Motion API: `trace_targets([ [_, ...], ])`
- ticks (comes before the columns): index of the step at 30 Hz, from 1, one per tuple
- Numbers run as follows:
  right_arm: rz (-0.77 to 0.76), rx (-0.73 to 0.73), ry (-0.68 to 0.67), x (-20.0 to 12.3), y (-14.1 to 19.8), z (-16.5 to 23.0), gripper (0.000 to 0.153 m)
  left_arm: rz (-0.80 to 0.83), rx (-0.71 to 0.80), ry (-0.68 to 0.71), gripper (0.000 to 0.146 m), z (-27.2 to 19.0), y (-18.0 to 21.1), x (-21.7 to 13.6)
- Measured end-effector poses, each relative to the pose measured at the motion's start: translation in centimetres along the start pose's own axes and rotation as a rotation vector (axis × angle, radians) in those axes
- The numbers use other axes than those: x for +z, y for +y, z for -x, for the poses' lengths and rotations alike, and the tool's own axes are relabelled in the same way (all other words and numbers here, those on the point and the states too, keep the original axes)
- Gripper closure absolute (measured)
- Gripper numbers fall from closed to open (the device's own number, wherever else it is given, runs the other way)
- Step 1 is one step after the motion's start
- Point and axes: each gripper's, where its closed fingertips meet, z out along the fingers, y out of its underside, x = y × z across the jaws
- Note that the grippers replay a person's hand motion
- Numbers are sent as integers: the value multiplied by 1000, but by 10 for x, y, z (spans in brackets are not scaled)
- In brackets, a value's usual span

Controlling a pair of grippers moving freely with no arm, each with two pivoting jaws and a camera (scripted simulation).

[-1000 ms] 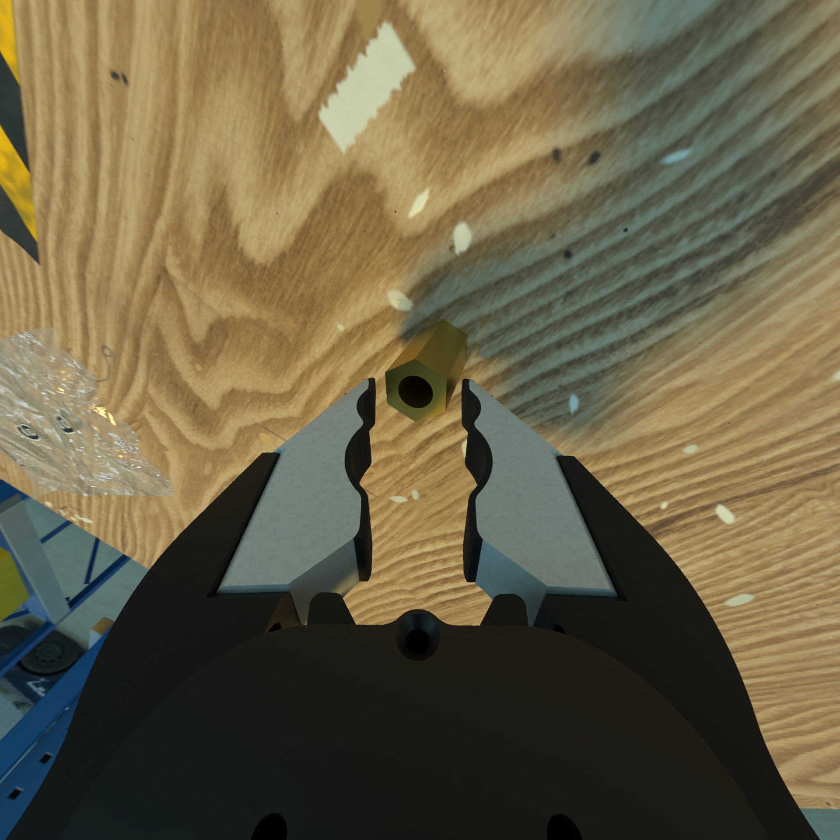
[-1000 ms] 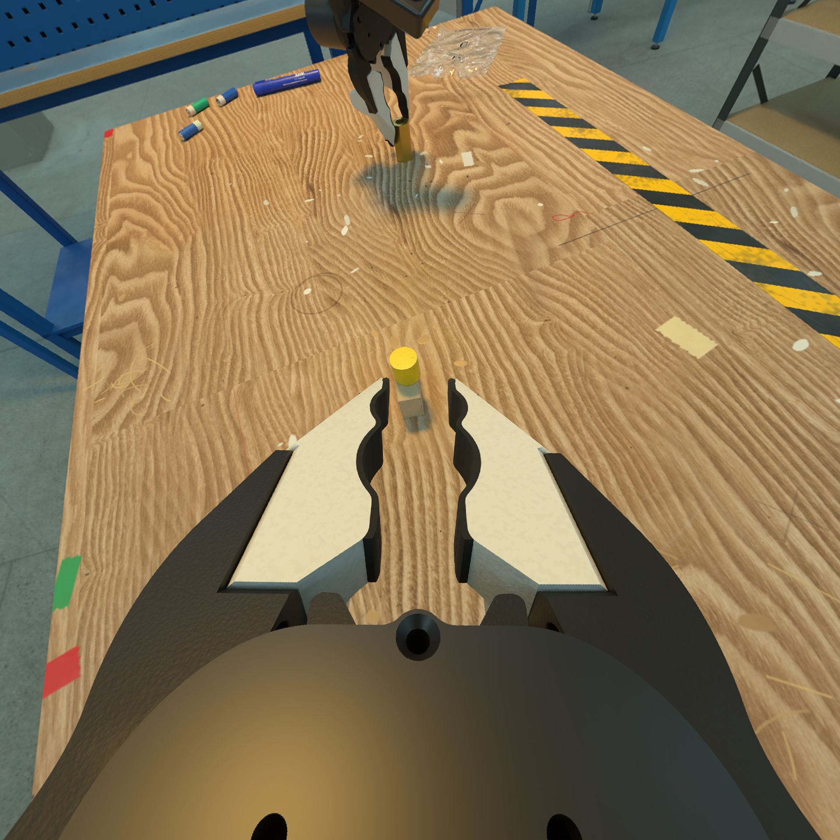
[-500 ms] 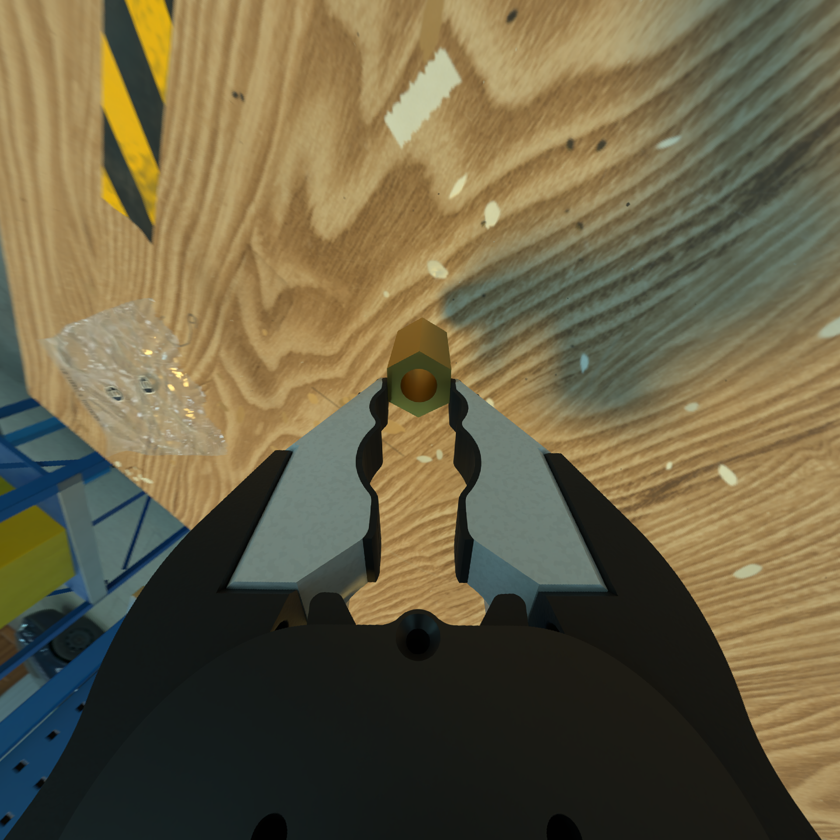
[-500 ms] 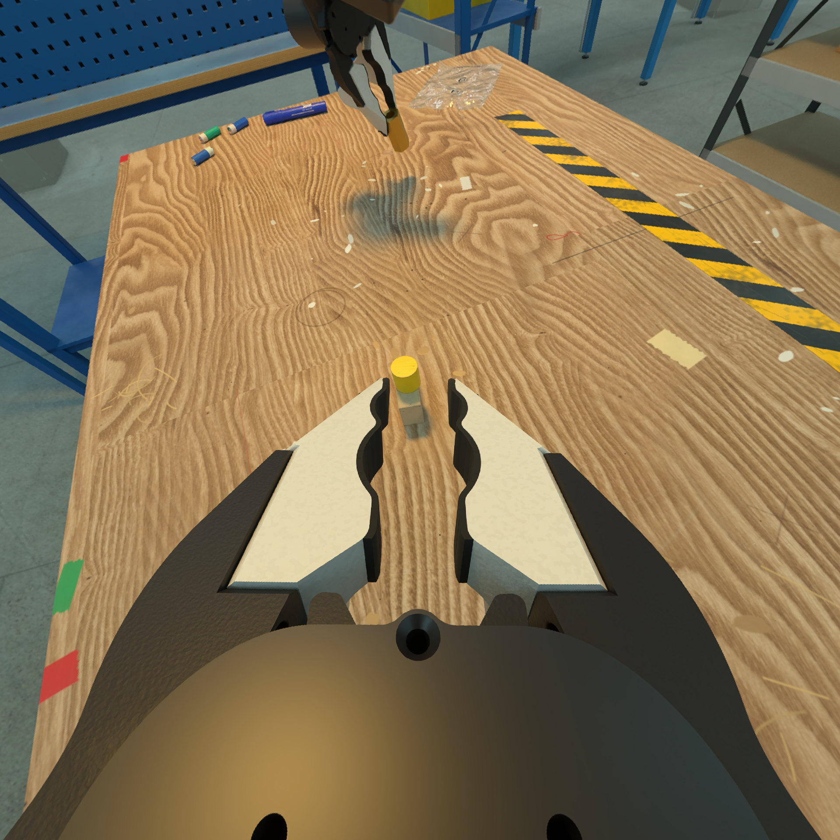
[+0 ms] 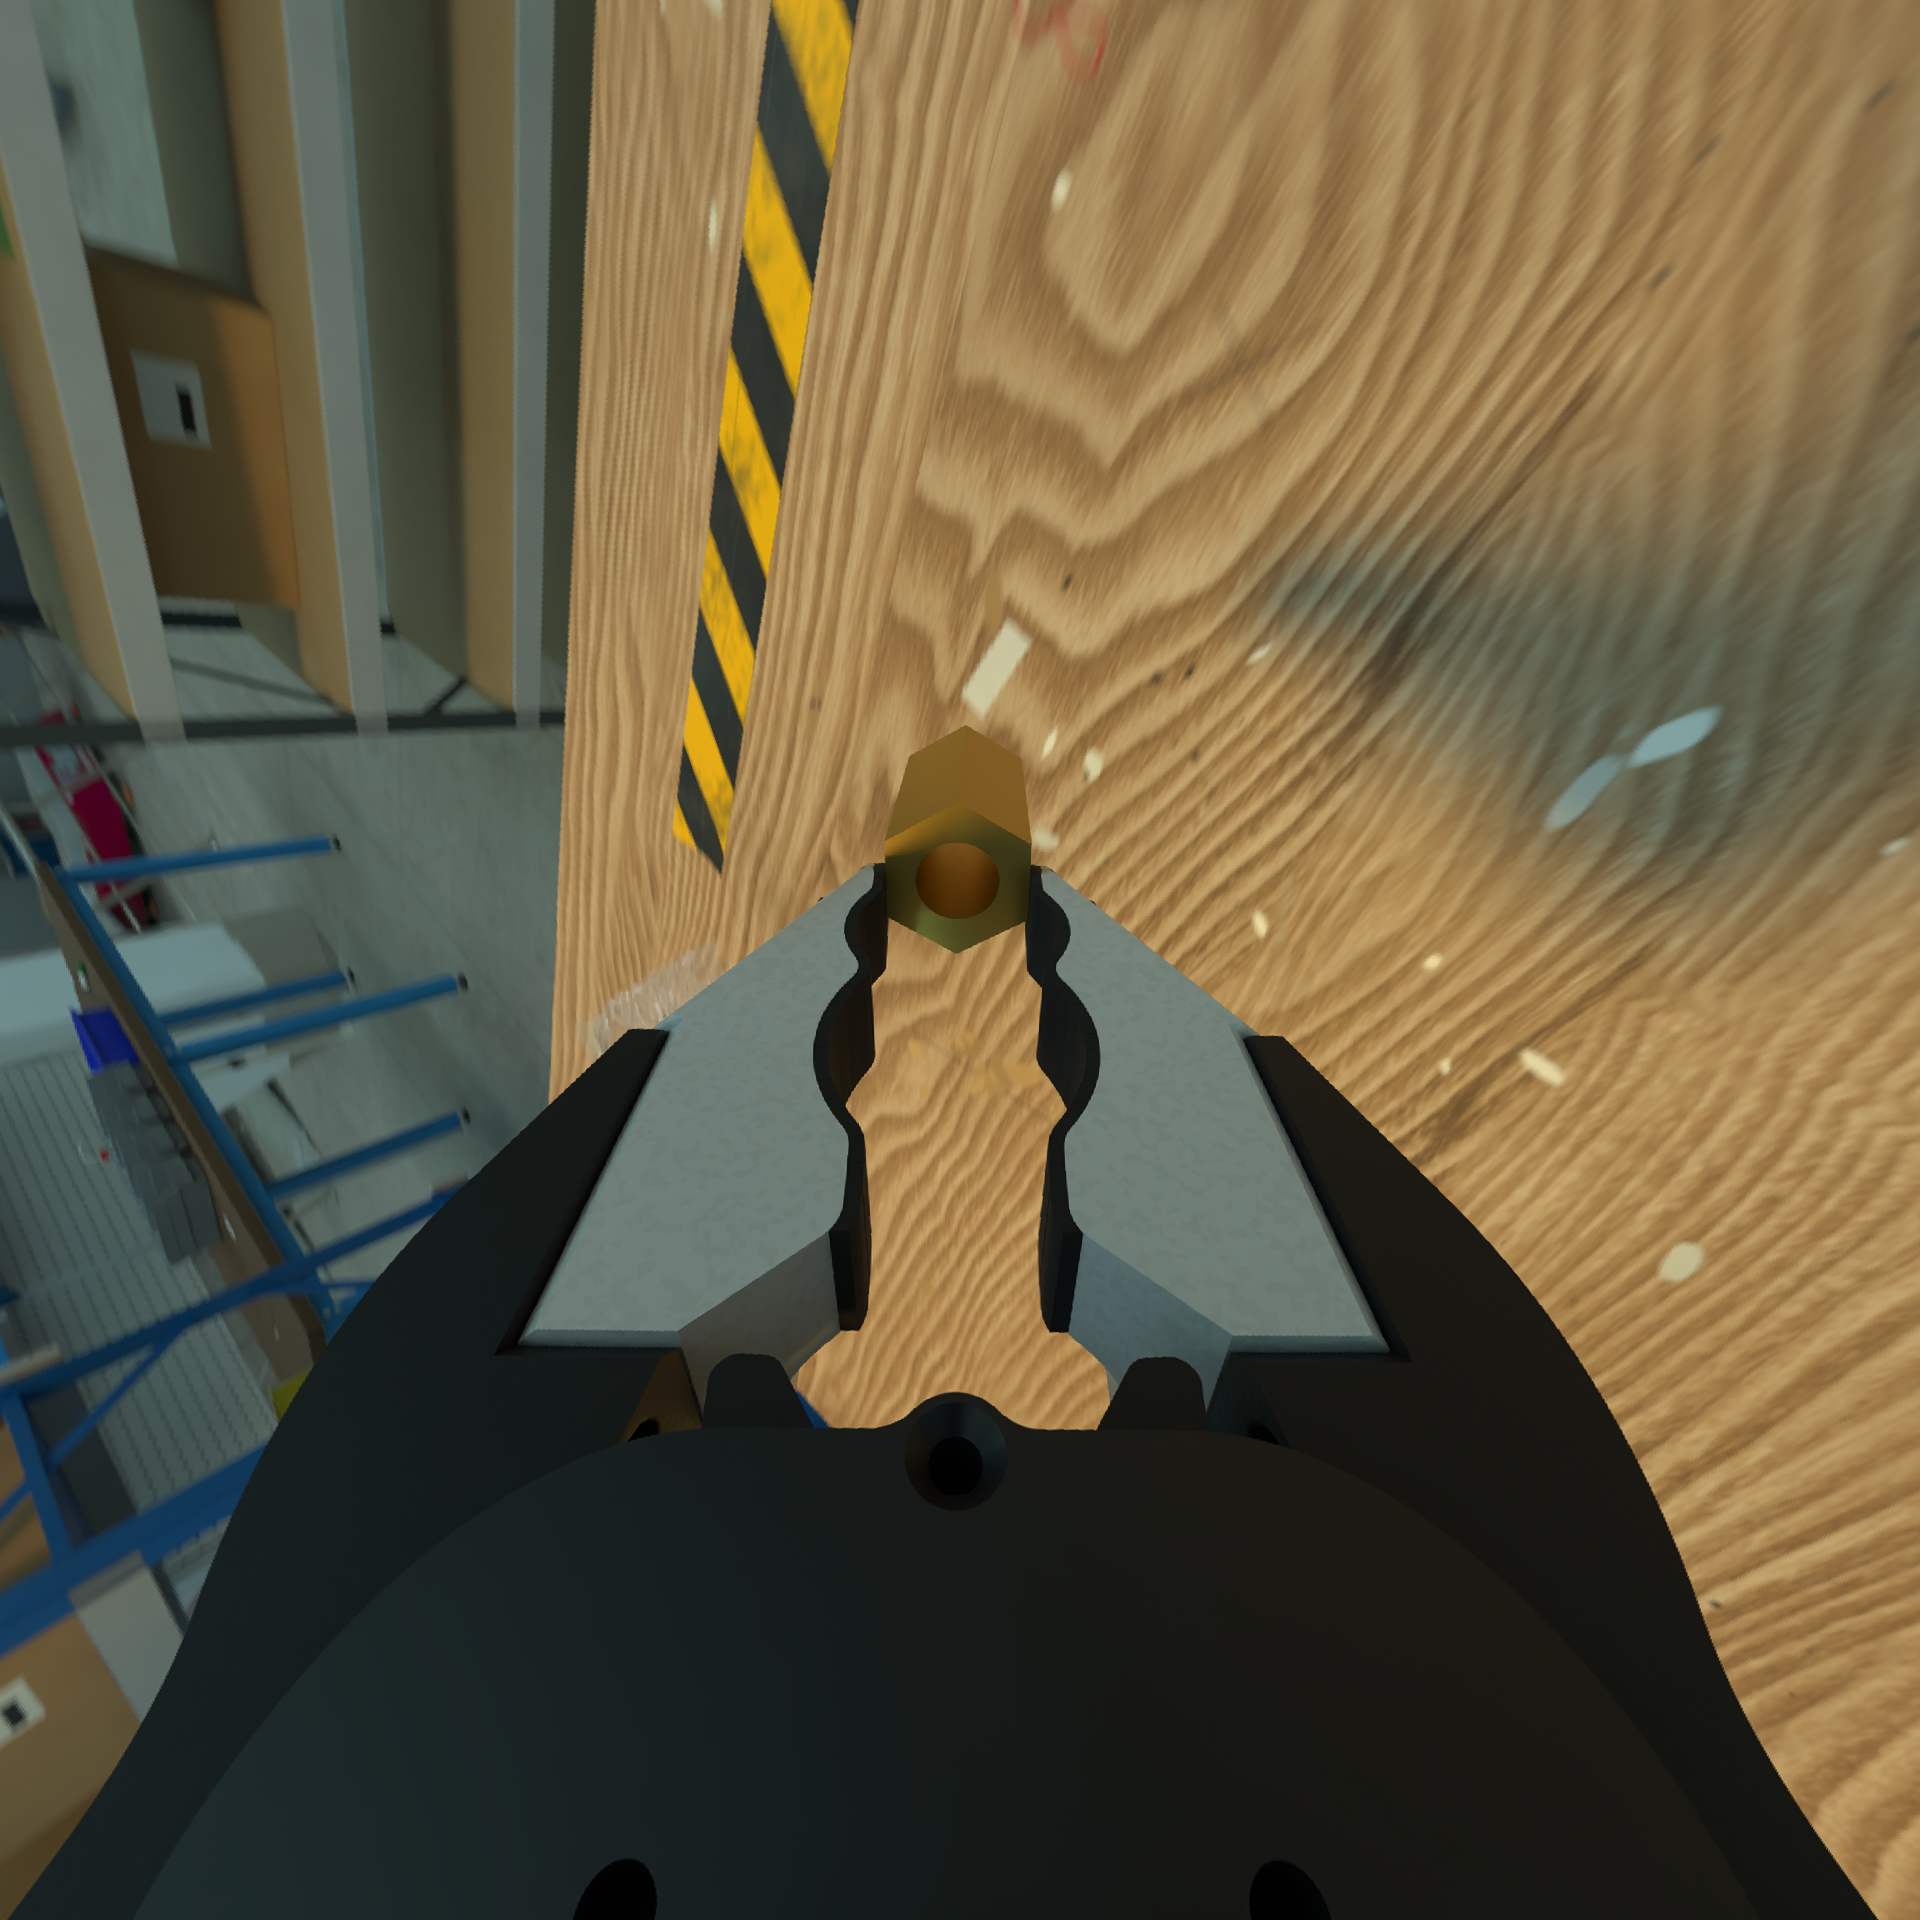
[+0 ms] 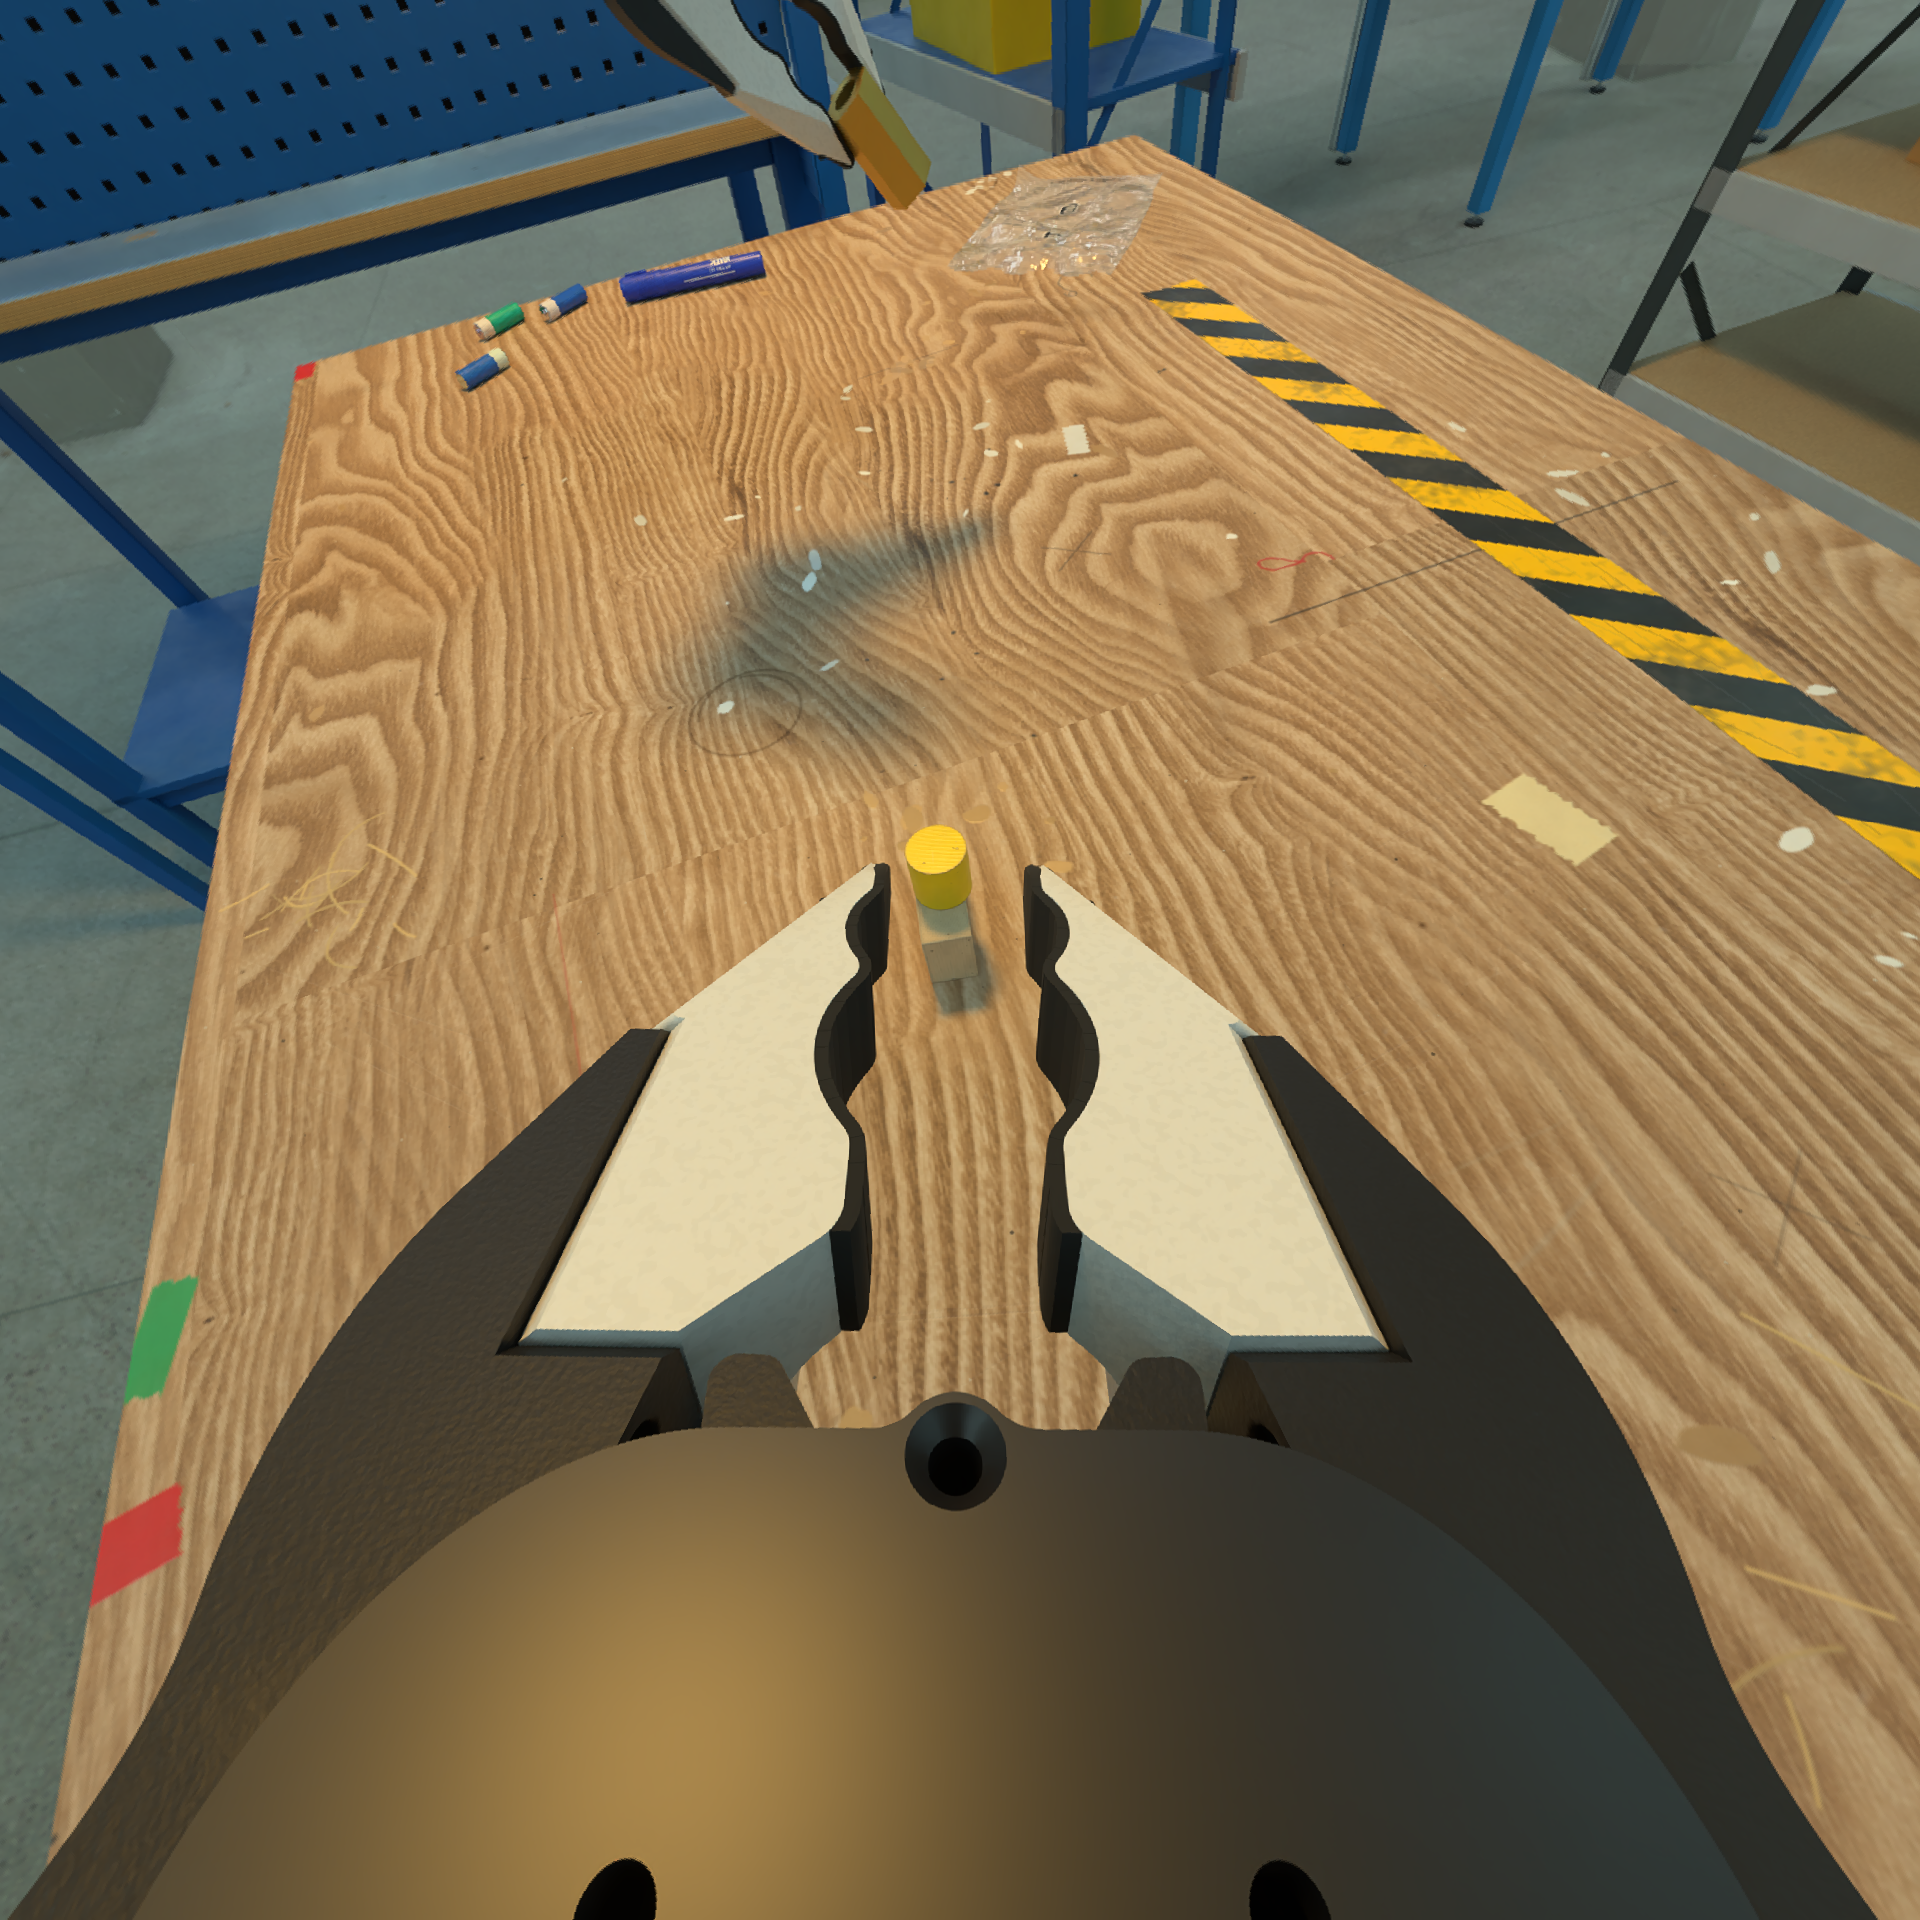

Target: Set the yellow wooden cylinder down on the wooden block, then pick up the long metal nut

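Left tongs [image 5: 956, 883] clenched the long metal nut [image 5: 958, 831] clear of the counter [image 5: 1351, 416]; my right tongs [image 6: 956, 894] hung released before the stacked yellow wooden cylinder [image 6: 938, 864]. Nothing remained, I judged.

Brassy matt nut [image 5: 958, 831]; grainy wood table [image 6: 1247, 935], seemingly unvarnished.

- The left tool [image 6: 831, 99] is cut off by the top edge of the right wrist view; only its fingertips and the nut [image 6: 881, 135] show.
- The nut's [image 5: 958, 831] far end hides behind its own near face in the left wrist view.
- The block [image 6: 953, 952] is partly hidden by the yellow cylinder [image 6: 938, 865] on top of it.
- The clear plastic bag [image 6: 1060, 223] holds small dark bits too small to tell.
- The counter [image 5: 1455, 364] is blurred in the left wrist view.
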Motion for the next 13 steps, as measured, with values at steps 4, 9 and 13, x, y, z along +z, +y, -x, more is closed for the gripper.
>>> trace_targets([
  [4,0,-1,-1,0,0,1,127,-131,49,50,120,-26,-55,-21],
  [9,11,-4,-5,1,1,3,127,-283,59,222,120,-89,-137,-28],
  [13,13,-10,-5,0,1,4,127,-300,64,432,120,-158,-192,-13],
])
